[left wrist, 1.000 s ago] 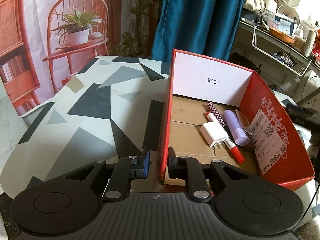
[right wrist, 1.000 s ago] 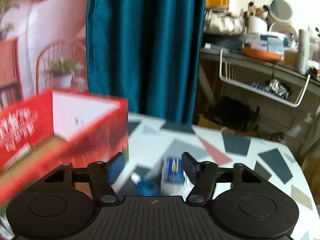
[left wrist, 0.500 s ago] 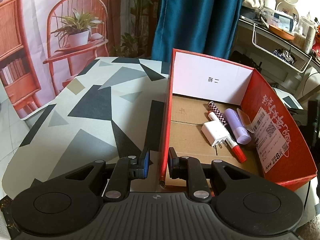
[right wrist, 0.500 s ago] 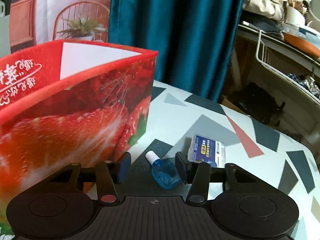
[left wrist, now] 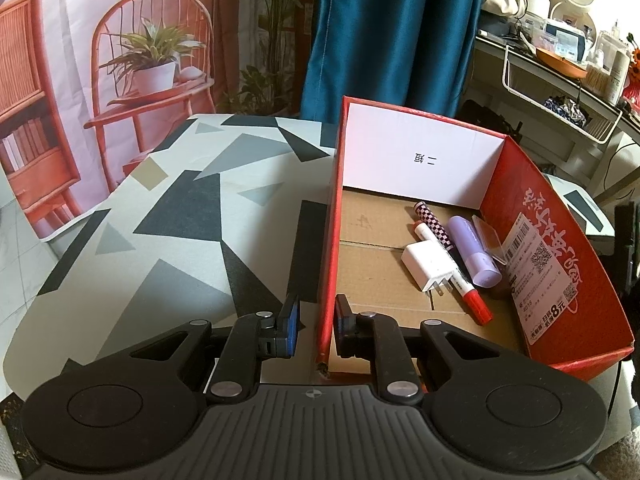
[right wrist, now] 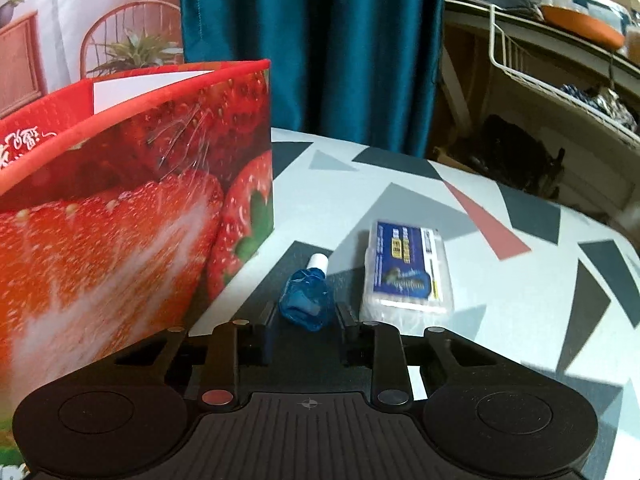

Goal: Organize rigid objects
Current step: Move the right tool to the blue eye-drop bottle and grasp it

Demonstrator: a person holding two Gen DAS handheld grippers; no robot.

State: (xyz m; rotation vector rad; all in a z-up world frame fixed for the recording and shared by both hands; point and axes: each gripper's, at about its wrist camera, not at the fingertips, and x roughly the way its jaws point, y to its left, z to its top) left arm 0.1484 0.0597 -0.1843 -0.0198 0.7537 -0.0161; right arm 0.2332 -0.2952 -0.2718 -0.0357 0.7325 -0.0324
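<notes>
A red strawberry-print box [left wrist: 560, 248] stands open on the patterned table [left wrist: 168, 216]. Inside lie a white charger plug [left wrist: 428, 266], a red-capped marker [left wrist: 460, 280], a checkered pen [left wrist: 434, 222], a purple tube [left wrist: 472, 252] and a clear plastic piece [left wrist: 486, 236]. My left gripper [left wrist: 316, 314] straddles the box's left wall [left wrist: 330, 248], one finger on each side, with a small gap. My right gripper [right wrist: 306, 322] is open low over the table, a small blue bottle [right wrist: 308, 298] with a white cap just ahead between its fingers. A clear case with a blue label [right wrist: 408, 272] lies right of the bottle.
The box's outer wall [right wrist: 120, 220] stands close on the left of my right gripper. A teal curtain [right wrist: 312, 40] hangs behind the table. A cluttered shelf with a white wire basket [right wrist: 552, 76] is at the right. The table edge [left wrist: 60, 264] drops off to the left.
My right gripper has swung down and forward to the table, bringing the blue bottle between its fingers. My left gripper has held its place at the box wall.
</notes>
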